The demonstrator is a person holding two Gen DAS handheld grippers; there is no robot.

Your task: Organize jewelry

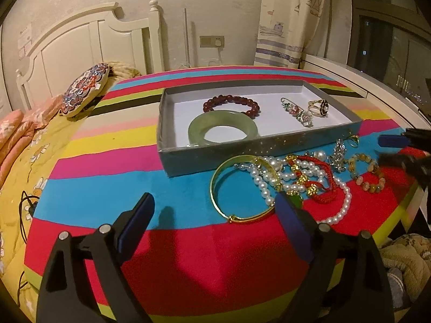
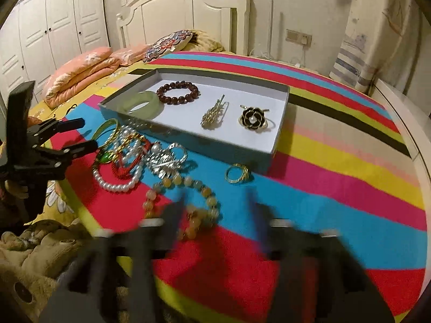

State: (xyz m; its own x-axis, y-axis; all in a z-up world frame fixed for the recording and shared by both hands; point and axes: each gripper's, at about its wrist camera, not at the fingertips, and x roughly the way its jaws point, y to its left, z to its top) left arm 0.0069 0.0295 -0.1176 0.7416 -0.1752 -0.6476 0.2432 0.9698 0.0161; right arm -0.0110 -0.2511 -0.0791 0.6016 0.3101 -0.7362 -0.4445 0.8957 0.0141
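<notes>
A grey tray [image 1: 242, 150] [image 2: 280, 140] on a striped cloth holds a jade bangle [image 1: 223, 130] [image 2: 144, 103], a dark red bead bracelet [image 1: 231, 103] [image 2: 177, 91], a hair clip [image 2: 215, 115] and a black flower brooch [image 2: 253, 119]. In front of it lies a pile: gold bangle [image 1: 229, 188], pearl strands [image 1: 269, 183] [image 2: 121, 185], red cord bracelet [image 1: 323, 191], silver piece [image 2: 164, 158], amber bead bracelet [image 1: 369, 172] [image 2: 183, 193] and gold ring [image 2: 238, 173]. My left gripper [image 1: 215, 210] is open and empty, low before the gold bangle. My right gripper [image 2: 215, 199], blurred, is open over the amber bracelet.
The striped cloth [image 1: 107, 188] covers a round surface on a bed. A patterned cushion [image 1: 84, 88] and folded pink quilt [image 2: 80, 75] lie toward the white headboard. A brown plush blanket [image 2: 35, 255] lies beside the near edge. A windowsill runs along the right.
</notes>
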